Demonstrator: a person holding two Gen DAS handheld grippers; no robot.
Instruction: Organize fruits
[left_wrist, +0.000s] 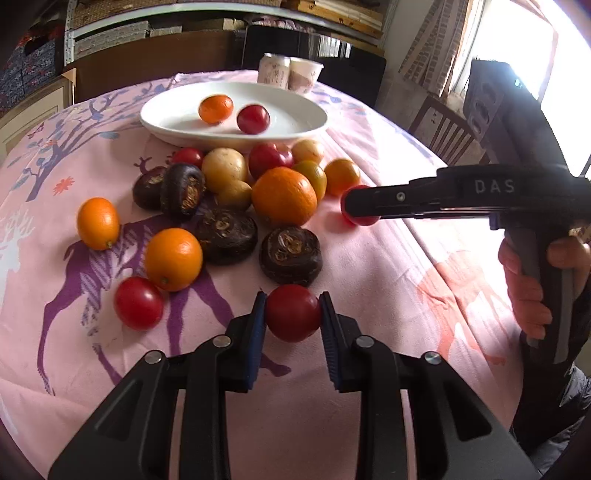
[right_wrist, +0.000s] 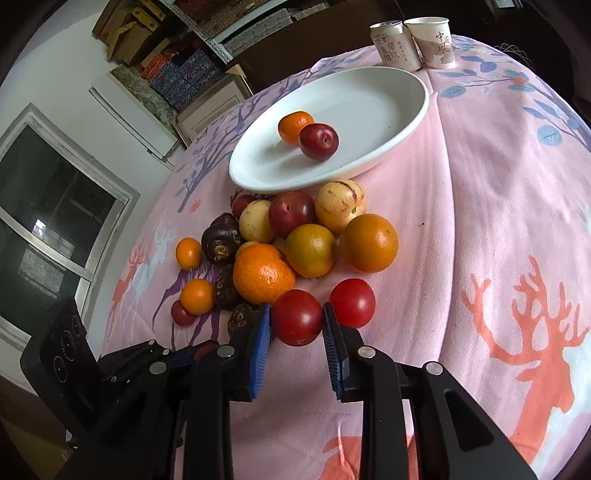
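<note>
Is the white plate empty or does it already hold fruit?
Not empty: the white plate holds a small orange and a dark red plum, touching each other.

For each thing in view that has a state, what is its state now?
Left tongs: shut on a red tomato.
Right tongs: shut on another red tomato.
White plate: holds a small orange and a red fruit.
Paper cup: upright.
Can: upright, beside the cup.
Fruit pile: on the cloth, not on the plate.
</note>
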